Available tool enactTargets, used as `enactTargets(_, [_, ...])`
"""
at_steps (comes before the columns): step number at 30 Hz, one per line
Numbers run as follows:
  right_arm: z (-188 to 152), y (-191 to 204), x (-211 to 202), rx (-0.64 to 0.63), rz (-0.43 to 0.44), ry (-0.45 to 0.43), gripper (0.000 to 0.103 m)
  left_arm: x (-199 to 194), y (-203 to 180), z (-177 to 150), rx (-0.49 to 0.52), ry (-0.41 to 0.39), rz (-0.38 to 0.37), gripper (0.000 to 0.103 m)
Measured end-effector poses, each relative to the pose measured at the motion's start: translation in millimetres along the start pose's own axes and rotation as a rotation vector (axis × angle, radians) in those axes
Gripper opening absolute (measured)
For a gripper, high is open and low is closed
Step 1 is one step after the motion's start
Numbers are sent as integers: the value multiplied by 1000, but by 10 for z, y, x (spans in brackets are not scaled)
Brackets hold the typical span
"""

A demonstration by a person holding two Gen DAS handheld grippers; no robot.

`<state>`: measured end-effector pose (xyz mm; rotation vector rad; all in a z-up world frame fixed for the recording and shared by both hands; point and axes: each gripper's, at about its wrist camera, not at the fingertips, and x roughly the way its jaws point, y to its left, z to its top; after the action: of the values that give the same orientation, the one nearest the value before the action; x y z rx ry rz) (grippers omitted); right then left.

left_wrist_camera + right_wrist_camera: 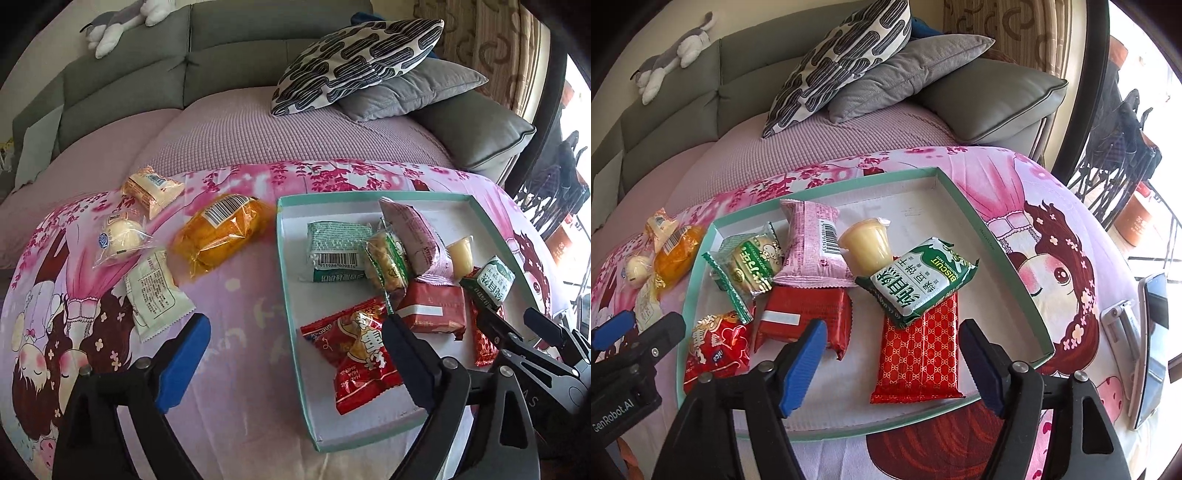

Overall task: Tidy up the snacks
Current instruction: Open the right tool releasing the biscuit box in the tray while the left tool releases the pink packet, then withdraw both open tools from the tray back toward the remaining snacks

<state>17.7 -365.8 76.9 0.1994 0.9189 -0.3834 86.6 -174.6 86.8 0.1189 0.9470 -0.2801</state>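
Four snacks waiting outside the tray, over on the left side of the pink cloth (240, 295): small cream pack (153, 188) near the far edge, round bun in clear wrap (122, 236), white wrapper (155, 295) closest in, and the big orange bread bag (221, 232) lying just beside the tray's left wall. Left gripper (295, 354) spread wide, nothing between the pads, straddling the tray's left rim near the front corner. Teal tray (291, 280) already carrying the rest: green pack (334, 251), biscuit wrap, pink pack (812, 243), jelly cup (866, 240), red bag (364, 350) and red box in front. Right gripper (892, 365) also spread and empty, hanging over the long red bar (919, 354) at the tray's front edge, green biscuit pack (919, 280) lapping over the bar's far end.

Probably best to go for the orange bag next: closest, fat enough to pinch across the middle, not by the crinkly end. Plenty of bare floor along the tray's far right corner, so drop there instead of stacking. Can't quite tell whether the white wrapper is one pack or two overlapping, so worth pinching low.
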Motion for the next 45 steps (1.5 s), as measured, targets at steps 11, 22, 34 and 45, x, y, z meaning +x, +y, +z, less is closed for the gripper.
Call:
enactTargets(11, [4,-2,-8,6,0,-19,103,21,114,3,-24,-13,39,95])
enactTargets(22, [22,76,-97,7,19,-81,103,-67,238,16,-34,-48,45,96])
enactTargets(34, [8,453,-144,-87,66,-94,103,-192,675,46,-77,-80,107,96])
enactTargets(45, [-93,1056,-198,-210,151,-106,103,-335,1290,-8,-182,-95,216,96])
